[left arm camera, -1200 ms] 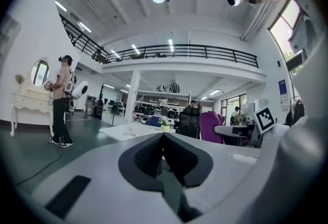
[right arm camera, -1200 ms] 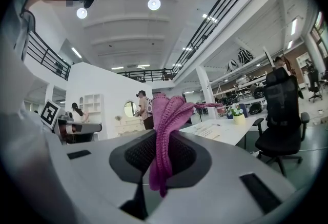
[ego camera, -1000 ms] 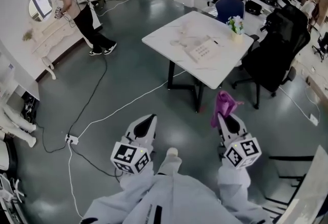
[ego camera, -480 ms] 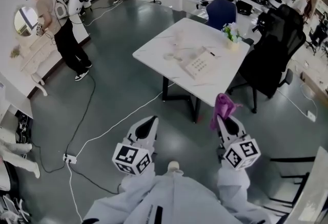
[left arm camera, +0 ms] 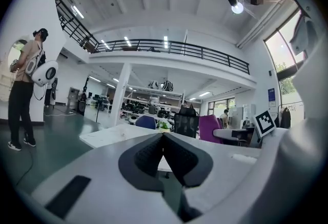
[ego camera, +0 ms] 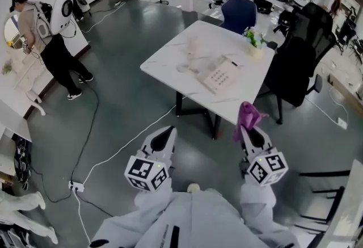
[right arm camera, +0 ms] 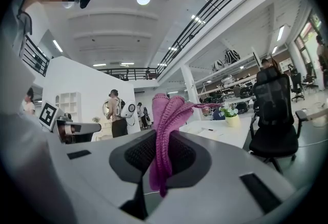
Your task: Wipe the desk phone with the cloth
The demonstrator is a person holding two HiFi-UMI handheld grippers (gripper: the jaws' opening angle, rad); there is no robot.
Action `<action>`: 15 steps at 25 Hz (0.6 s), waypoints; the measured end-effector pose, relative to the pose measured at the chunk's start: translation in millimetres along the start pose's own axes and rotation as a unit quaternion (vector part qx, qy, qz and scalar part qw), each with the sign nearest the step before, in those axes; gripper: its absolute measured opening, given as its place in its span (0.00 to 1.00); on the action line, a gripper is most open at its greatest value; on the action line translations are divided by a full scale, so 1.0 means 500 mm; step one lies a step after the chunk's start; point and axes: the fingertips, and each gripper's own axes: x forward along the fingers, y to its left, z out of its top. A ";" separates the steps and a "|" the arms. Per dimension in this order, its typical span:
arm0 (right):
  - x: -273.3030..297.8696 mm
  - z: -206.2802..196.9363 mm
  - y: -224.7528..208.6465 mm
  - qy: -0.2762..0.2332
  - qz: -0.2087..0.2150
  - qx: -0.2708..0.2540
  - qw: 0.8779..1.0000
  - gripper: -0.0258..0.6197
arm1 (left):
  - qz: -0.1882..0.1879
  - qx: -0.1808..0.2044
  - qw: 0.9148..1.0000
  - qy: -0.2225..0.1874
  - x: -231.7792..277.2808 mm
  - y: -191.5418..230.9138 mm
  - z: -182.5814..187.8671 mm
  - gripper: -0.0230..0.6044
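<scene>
- No readable word, brand or number is showing.
- The left white cube (ego camera: 146, 173) and right white cube (ego camera: 267, 168) are showing only black square patterns.

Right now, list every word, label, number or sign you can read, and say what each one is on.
None can be read in any view.
Desk phone: keys and labels too small.
Blue sign in the left gripper view: blurred.
Left gripper and right gripper: only square markers, no letters or digits.
Cloth: no print shows.
</scene>
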 end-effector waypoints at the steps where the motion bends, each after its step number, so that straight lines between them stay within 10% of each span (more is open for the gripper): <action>1: 0.008 -0.001 -0.003 0.002 -0.002 0.001 1.000 0.11 | 0.000 -0.001 1.000 0.001 0.005 0.006 -0.001 0.03; 15: 0.106 -0.018 -0.056 0.018 -0.015 0.009 1.000 0.11 | 0.013 -0.020 1.000 0.008 0.069 0.084 -0.023 0.03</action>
